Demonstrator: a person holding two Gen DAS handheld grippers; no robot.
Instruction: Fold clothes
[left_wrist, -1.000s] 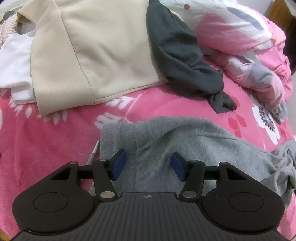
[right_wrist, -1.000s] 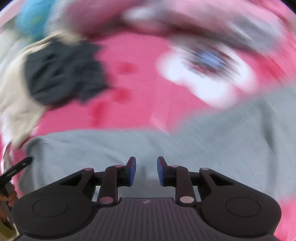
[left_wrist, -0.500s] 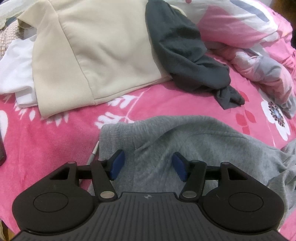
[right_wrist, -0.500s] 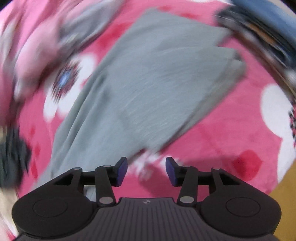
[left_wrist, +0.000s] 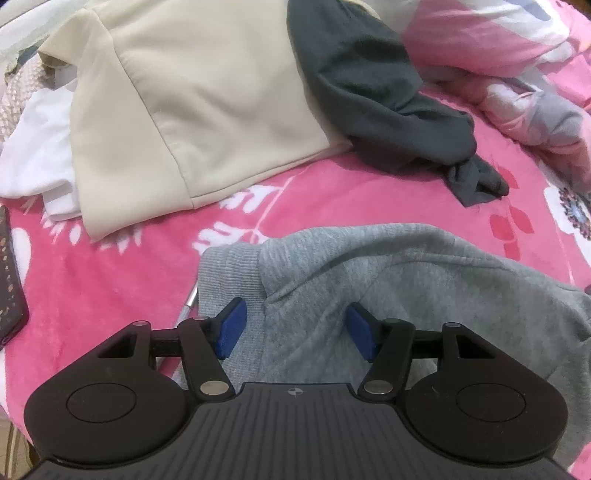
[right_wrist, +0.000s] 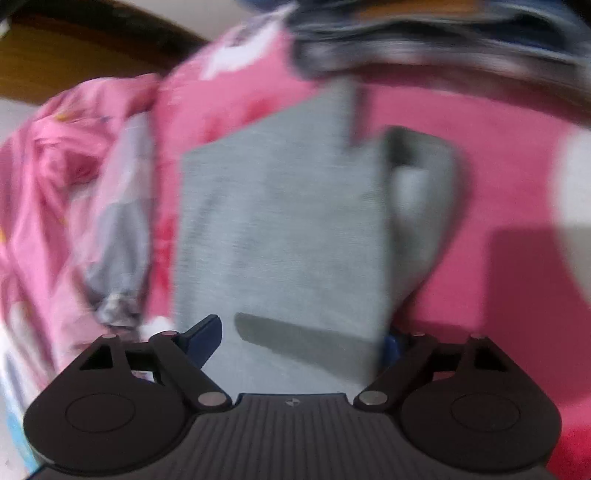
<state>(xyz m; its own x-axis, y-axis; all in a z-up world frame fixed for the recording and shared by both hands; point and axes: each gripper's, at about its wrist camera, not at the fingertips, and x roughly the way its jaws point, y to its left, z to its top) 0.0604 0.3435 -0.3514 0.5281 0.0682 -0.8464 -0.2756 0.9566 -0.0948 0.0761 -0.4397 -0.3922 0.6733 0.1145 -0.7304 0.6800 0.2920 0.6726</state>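
Note:
A grey sweatshirt (left_wrist: 388, 288) lies crumpled on the pink floral bedsheet (left_wrist: 110, 280). My left gripper (left_wrist: 295, 328) hovers over its ribbed cuff end. The blue pads (left_wrist: 231, 328) stand apart, with grey fabric lying under and between them and nothing pinched. The right wrist view is blurred and shows a flat grey piece of the garment (right_wrist: 280, 221) running away from me. My right gripper (right_wrist: 299, 339) straddles its near end with the jaws opening wide. The fabric lies between them, and its edge hides most of the right pad.
A cream garment (left_wrist: 192, 110), a dark grey one (left_wrist: 376, 92) and a white one (left_wrist: 37, 147) lie beyond the sweatshirt. A crumpled pink duvet (left_wrist: 517, 92) is at the right. A dark flat object (left_wrist: 9, 280) sits at the left edge, and a thin metal stick (left_wrist: 190, 306) by the cuff. Dark folded clothes (right_wrist: 424, 37) lie at the top of the right view.
My right gripper has swept across the bed and rolled, coming down over one end of the grey garment with its jaws spread much wider. The left gripper crept slightly; a dark object entered at left.

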